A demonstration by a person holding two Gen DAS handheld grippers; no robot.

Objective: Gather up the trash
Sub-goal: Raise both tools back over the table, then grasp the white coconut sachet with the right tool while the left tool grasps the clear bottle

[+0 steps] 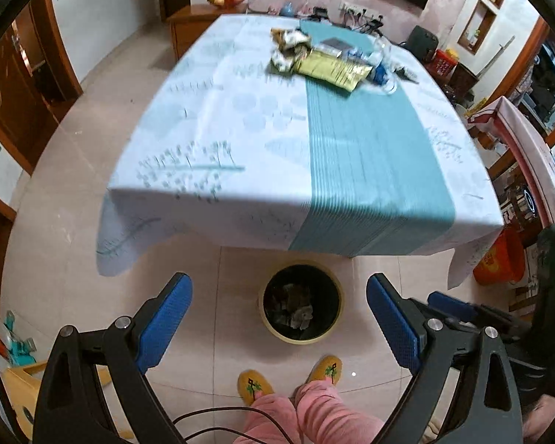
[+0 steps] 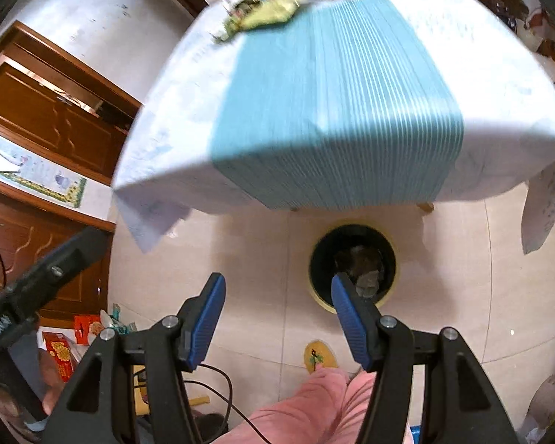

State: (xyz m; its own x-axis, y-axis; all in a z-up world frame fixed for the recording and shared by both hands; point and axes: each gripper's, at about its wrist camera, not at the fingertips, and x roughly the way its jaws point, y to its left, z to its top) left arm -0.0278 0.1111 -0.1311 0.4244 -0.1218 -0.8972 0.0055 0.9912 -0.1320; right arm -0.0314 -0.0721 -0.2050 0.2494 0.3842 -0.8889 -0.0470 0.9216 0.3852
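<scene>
Hanging spread and empty above the tiled floor, the left gripper and right gripper are both pointing down toward a yellow-rimmed trash bin already holding crumpled wrappers. Beyond the bin, the bench under its white-and-teal cloth is carrying a pile of snack wrappers and a plastic bottle at its far end.

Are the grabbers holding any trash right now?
No. The left hand-held gripper and the right hand-held gripper both stand open with nothing between their fingers. The wrappers lie on the table.
</scene>
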